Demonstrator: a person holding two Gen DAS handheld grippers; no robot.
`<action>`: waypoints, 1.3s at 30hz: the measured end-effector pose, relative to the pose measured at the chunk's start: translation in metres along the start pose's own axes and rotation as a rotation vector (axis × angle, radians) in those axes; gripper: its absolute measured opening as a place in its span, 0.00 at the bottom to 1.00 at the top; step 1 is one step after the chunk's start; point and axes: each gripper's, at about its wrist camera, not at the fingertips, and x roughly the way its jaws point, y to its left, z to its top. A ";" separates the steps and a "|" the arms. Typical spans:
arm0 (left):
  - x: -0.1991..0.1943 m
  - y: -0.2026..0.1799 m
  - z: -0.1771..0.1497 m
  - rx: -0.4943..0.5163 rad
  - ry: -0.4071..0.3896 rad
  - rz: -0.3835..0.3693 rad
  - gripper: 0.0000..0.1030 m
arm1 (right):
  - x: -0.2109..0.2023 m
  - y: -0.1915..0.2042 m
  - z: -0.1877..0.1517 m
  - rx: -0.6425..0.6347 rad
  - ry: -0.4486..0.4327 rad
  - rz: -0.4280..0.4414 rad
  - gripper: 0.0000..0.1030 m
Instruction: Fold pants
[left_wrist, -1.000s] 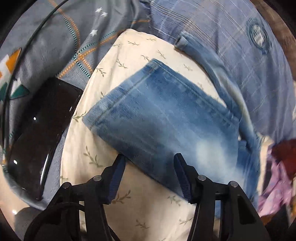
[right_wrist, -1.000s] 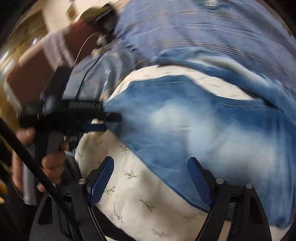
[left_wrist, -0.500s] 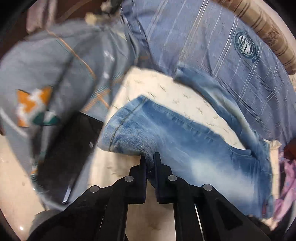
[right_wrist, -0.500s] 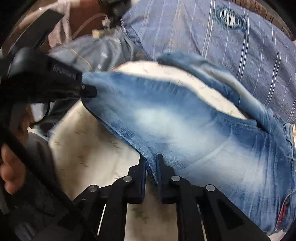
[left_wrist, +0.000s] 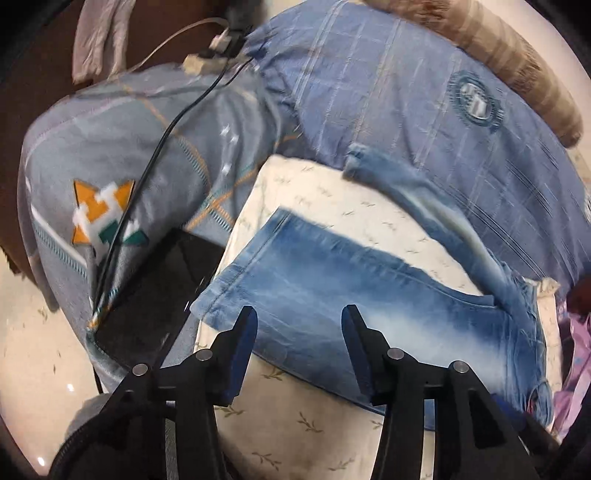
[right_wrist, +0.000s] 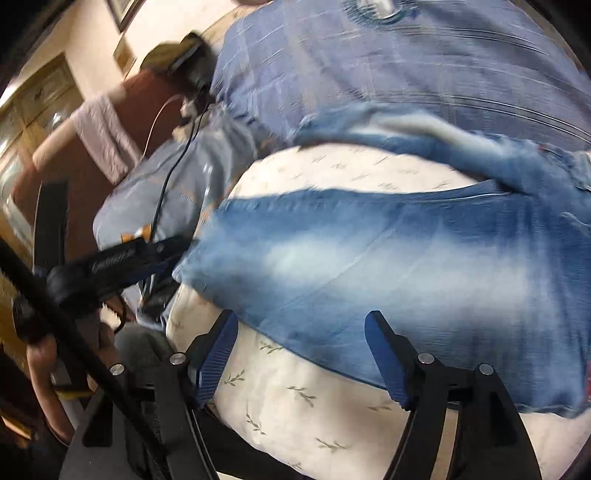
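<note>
Early fold step: jeans (left_wrist: 369, 314) lie mid-frame on the cream pillow (left_wrist: 295, 424), legs apart, while left hand-held gripper (left_wrist: 299, 325) and right hand-held gripper (right_wrist: 301, 332) are opening with nothing pinched; next move likely needs regripping the near edge.

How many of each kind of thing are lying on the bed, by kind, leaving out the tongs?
Jeans: 1
Cream leaf-print pillow: 1
Black tablet: 1
Black cable: 1
Blue checked blanket: 1
Grey patterned blanket: 1
Total: 6
</note>
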 end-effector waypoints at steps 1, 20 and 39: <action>-0.001 -0.004 0.002 0.007 0.004 -0.015 0.47 | -0.004 -0.004 0.002 0.019 -0.007 0.007 0.70; 0.191 -0.073 0.189 -0.094 0.225 -0.196 0.51 | 0.052 -0.066 0.137 -0.052 0.041 -0.065 0.71; 0.286 0.001 0.228 -0.333 0.286 -0.313 0.02 | 0.218 -0.054 0.221 -0.271 0.127 -0.273 0.04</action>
